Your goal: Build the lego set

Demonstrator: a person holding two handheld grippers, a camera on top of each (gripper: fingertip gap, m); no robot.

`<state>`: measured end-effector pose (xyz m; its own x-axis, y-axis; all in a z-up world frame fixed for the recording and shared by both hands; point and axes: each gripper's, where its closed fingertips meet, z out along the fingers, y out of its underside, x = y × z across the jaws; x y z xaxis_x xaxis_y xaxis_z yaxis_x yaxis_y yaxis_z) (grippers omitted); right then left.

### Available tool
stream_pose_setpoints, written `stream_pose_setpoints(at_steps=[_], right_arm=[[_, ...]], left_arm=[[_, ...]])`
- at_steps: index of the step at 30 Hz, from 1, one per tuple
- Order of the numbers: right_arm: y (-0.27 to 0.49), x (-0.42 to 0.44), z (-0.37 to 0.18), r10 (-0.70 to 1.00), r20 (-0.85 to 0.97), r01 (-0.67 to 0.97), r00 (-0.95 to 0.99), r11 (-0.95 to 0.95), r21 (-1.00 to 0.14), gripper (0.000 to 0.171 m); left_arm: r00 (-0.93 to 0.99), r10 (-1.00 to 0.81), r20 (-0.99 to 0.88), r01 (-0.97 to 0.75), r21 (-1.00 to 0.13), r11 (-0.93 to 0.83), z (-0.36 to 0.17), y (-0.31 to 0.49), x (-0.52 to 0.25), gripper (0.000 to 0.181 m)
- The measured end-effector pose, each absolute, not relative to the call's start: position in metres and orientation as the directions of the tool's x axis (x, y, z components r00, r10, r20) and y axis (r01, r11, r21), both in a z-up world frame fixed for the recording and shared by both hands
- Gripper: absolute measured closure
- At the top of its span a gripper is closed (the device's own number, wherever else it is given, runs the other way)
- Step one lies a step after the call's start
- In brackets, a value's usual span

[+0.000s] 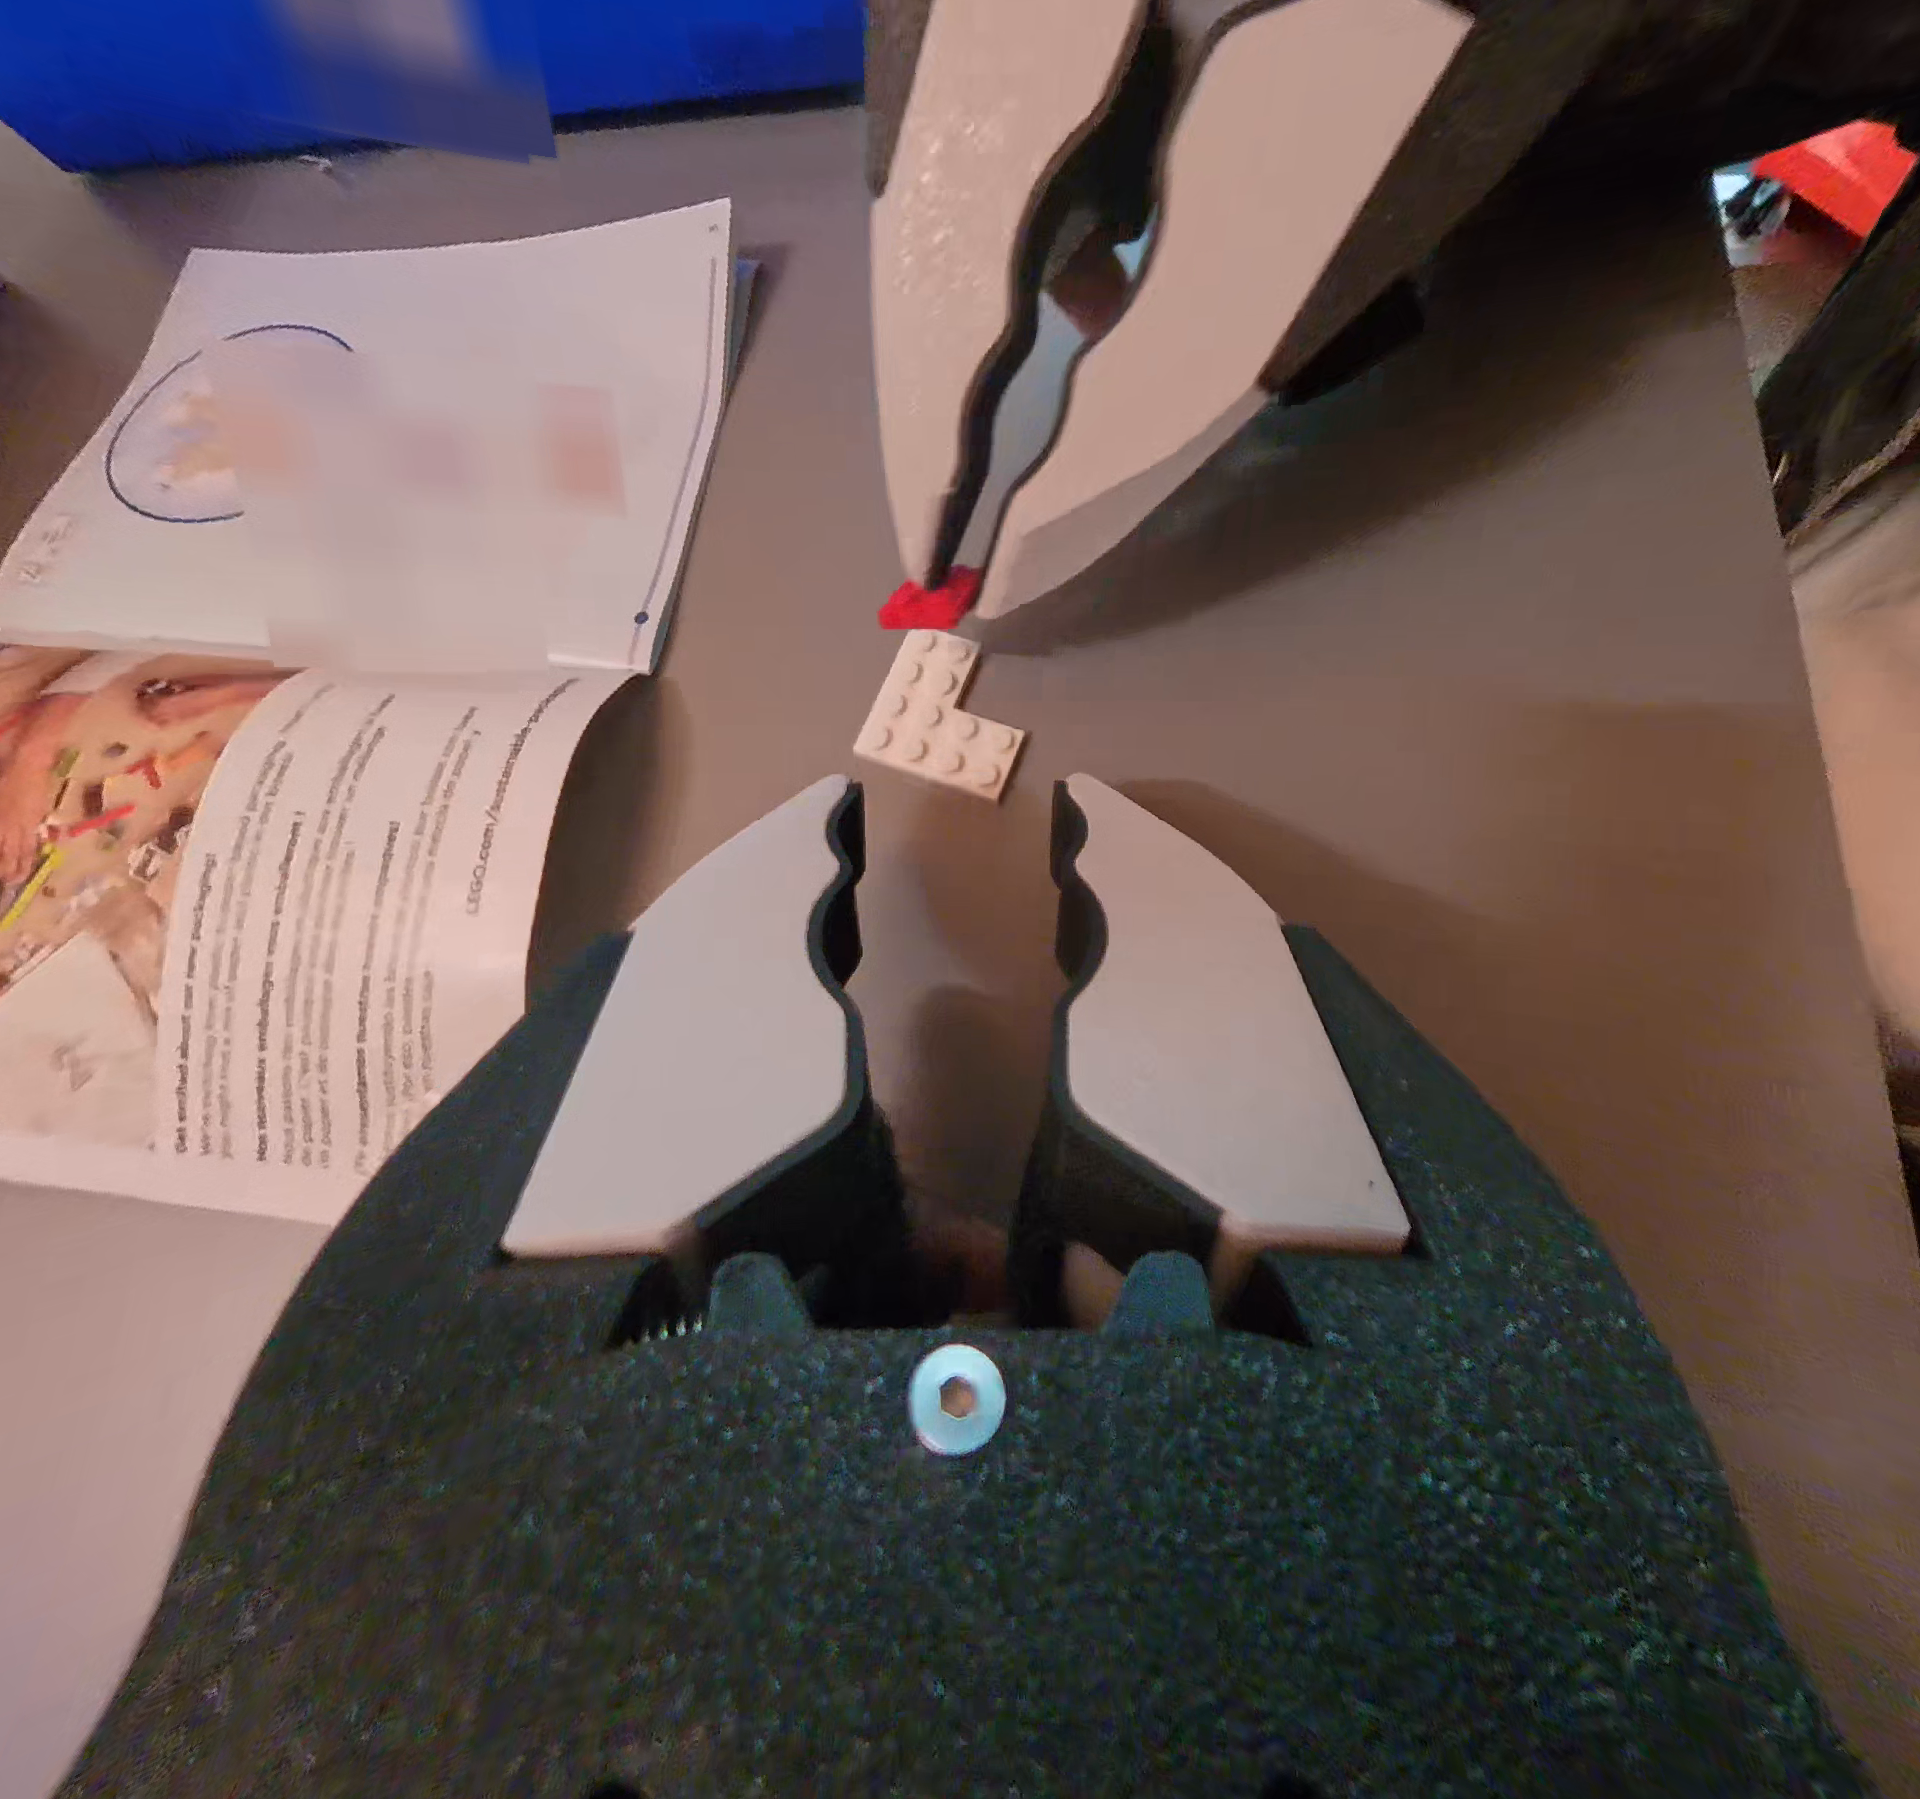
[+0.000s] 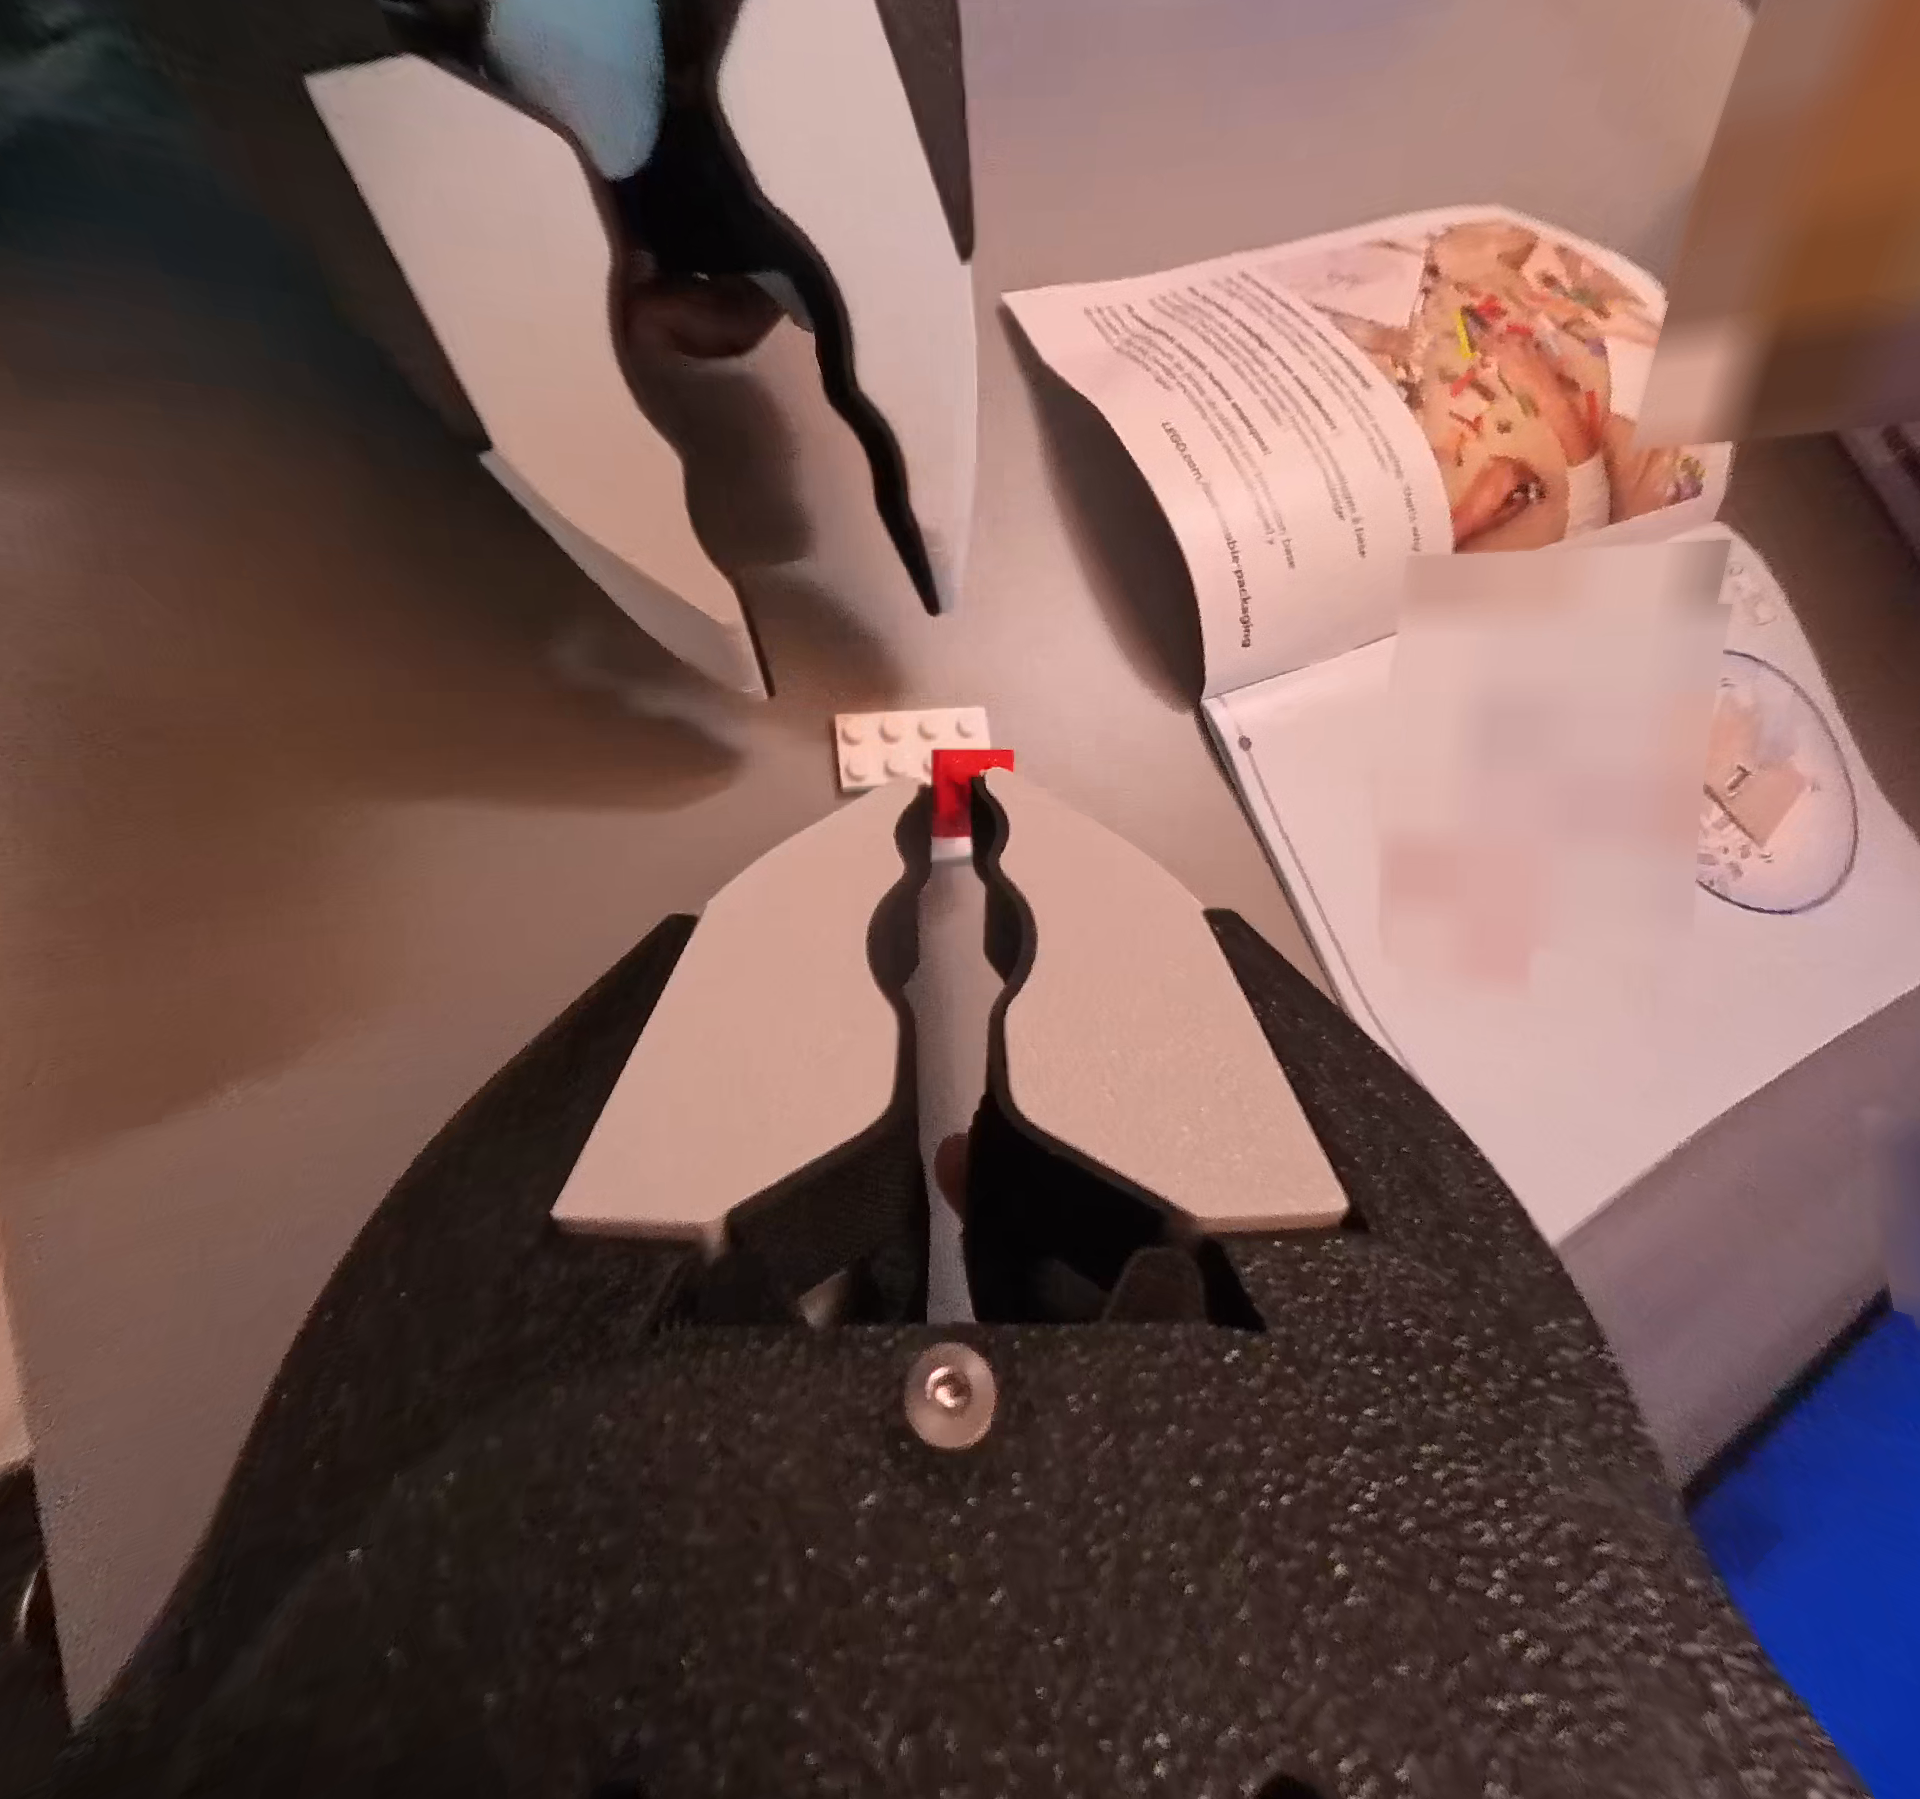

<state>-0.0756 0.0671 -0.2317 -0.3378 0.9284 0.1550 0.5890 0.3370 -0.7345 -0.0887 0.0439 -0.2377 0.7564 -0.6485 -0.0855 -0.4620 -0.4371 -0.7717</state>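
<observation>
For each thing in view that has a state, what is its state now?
Right gripper: shut on the red piece.
Red piece: held at the fingertips, beside the white plate's end.
White plate: L-shaped, flat on the table, studs up.
Left gripper: open, empty, near the white plate.
Instruction booklet: lying open.

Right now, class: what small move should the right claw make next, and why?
Probably lower the red piece onto the white plate and press. The right claw is shut on it just above the plate's end studs; the left claw is open, apart from the plate.
</observation>
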Motion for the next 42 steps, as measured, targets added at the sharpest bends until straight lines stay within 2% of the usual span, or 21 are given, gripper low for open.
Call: stream_pose_setpoints(at_steps=[3, 8, 19, 35, 42], right_arm=[[0.061, -0.083, -0.239, 0.923, 0.106, 0.626, -0.371, 0.333, -0.706, 0.165], [0.059, -0.089, -0.241, 0.911, 0.126, 0.652, -0.394, 0.373, -0.66, 0.165], [0.061, -0.089, -0.247, 0.897, 0.136, 0.682, -0.42, 0.41, -0.606, 0.164], [0.054, -0.084, -0.246, 0.872, 0.094, 0.66, -0.481, 0.431, -0.616, 0.164], [0.052, -0.081, -0.246, 0.868, 0.037, 0.665, -0.495, 0.406, -0.628, 0.158]], left_arm=[[0.764, -0.641, -0.082, -0.442, -0.789, -0.426, -0.237, 0.043, -0.092, 0.148], [0.776, -0.628, -0.063, -0.391, -0.829, -0.4, -0.23, 0.045, -0.094, 0.149], [0.78, -0.621, -0.077, -0.401, -0.823, -0.401, -0.232, 0.045, -0.095, 0.149], [0.773, -0.629, -0.083, -0.422, -0.808, -0.412, -0.237, 0.044, -0.094, 0.149], [0.771, -0.632, -0.079, -0.425, -0.802, -0.419, -0.238, 0.044, -0.094, 0.149]])
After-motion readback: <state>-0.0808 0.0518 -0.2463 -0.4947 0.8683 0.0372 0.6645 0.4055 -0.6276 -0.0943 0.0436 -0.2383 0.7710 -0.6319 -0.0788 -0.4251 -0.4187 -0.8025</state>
